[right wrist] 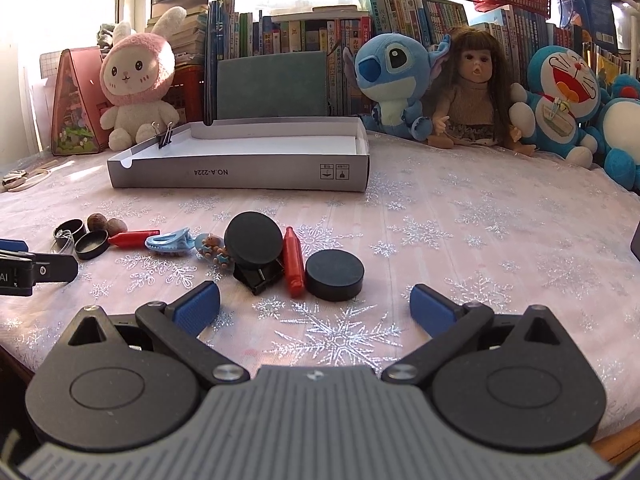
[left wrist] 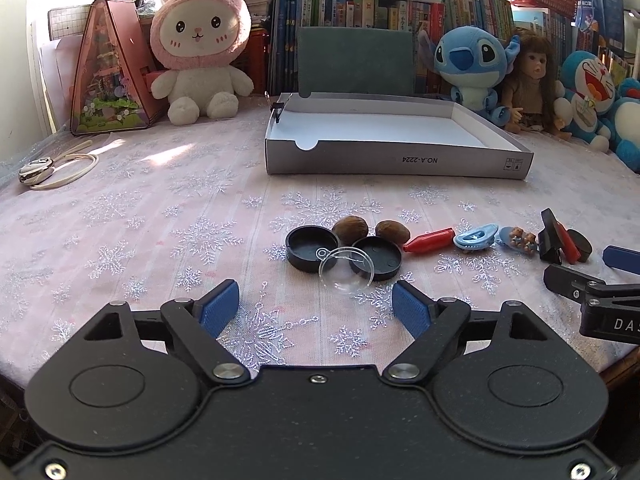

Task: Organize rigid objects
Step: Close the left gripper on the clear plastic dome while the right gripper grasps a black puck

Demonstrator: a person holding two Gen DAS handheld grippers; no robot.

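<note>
A row of small objects lies on the tablecloth. In the left wrist view: two black caps [left wrist: 308, 246] [left wrist: 376, 256], a clear plastic half-sphere [left wrist: 346, 270], two brown nuts [left wrist: 350, 229], a red crayon [left wrist: 430, 240] and a blue hair clip [left wrist: 474, 238]. My left gripper [left wrist: 316, 310] is open and empty just before the half-sphere. In the right wrist view my right gripper [right wrist: 314, 308] is open and empty, just before a black puck [right wrist: 335, 274], a red crayon [right wrist: 293, 262] and a black disc on a clip [right wrist: 253, 242]. A shallow grey box [right wrist: 240, 174] stands behind, with a binder clip [right wrist: 165, 135] on its wall.
Plush toys, a doll [right wrist: 474, 88] and books line the back edge. A pink triangular case [left wrist: 108, 72] stands at the back left. A white cord with a metal piece [left wrist: 52, 170] lies at the left. The right gripper's tip shows in the left wrist view [left wrist: 592, 292].
</note>
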